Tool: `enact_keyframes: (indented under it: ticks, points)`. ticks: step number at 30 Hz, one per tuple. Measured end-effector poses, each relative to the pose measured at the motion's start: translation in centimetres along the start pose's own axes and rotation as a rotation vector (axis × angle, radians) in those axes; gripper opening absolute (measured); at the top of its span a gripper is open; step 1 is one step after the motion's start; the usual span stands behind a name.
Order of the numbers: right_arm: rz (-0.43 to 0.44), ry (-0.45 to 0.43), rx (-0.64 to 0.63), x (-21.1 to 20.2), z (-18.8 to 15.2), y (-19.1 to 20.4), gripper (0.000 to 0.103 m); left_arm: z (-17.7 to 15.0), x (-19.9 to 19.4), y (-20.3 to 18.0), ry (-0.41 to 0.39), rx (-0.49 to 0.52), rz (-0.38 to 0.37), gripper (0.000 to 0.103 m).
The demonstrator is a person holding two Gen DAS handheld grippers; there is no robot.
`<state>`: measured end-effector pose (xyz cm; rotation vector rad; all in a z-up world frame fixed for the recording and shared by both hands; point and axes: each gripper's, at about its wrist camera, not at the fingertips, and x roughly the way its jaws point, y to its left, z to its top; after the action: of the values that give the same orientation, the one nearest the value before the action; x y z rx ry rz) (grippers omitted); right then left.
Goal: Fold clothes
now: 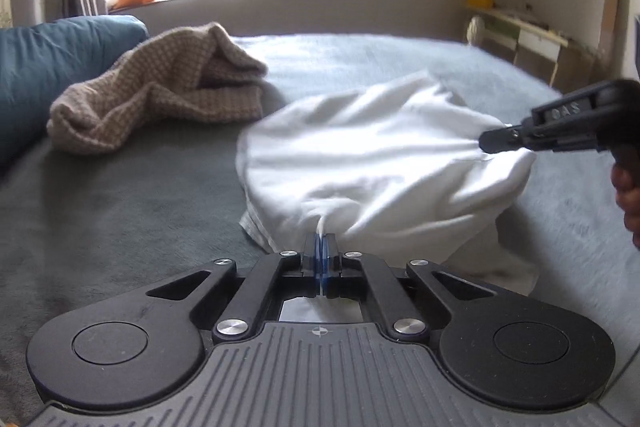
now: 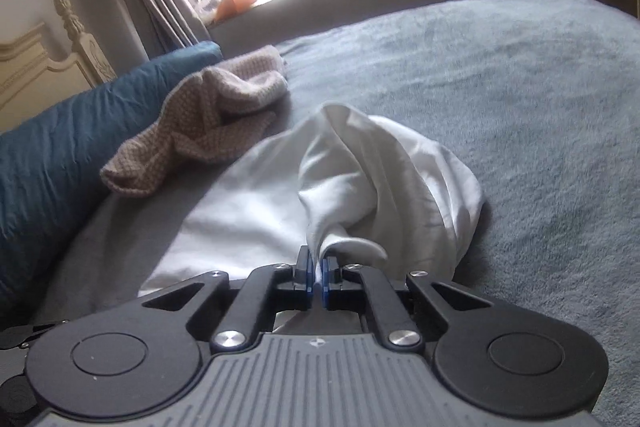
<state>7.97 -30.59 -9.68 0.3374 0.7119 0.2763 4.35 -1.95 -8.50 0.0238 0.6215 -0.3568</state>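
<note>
On the grey bed [image 1: 120,195], right of the checked knit garment [image 1: 160,87], the white garment [image 1: 380,155] is held partly lifted: left gripper [image 1: 322,241] jaws clenched on its near edge, right gripper [image 1: 494,141] jaws pinched on a bunched edge further right. Cloth is judged light, soft and limp, best taken at hems or corners. Raised letters on the right gripper are blurred, perhaps "GAS".

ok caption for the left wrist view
Both grippers, left and right, pinch a white garment above the grey bedspread.
</note>
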Motion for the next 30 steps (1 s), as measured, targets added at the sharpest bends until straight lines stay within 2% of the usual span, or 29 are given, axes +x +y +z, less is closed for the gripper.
enact_keyframes:
  ticks: [3,7,14,17,25,27,30]
  points:
    - [0.052,-0.078,0.005,-3.0,1.4,0.9,0.003,2.1,-3.2,1.0,-0.09,-0.05,-0.034,0.0]
    - [0.122,-0.185,0.025,-7.2,3.4,2.2,0.003,5.4,-8.3,1.9,-0.249,-0.077,-0.076,0.0]
    - [0.259,-0.284,0.026,-13.8,5.4,5.0,0.003,9.9,-15.1,1.8,-0.448,-0.111,-0.138,0.0]
    - [0.342,-0.294,0.042,-16.2,5.8,5.6,0.003,10.9,-17.4,1.6,-0.51,-0.122,-0.173,0.0]
    - [0.559,-0.293,0.069,-21.8,6.5,7.0,0.003,12.7,-20.5,1.0,-0.596,-0.152,-0.226,0.0]
    - [0.593,-0.269,0.056,-22.3,6.1,7.4,0.003,12.7,-20.2,0.8,-0.6,-0.146,-0.231,0.0]
    - [0.586,-0.239,0.067,-22.7,5.1,7.1,0.003,12.6,-19.0,0.5,-0.579,-0.144,-0.233,0.0]
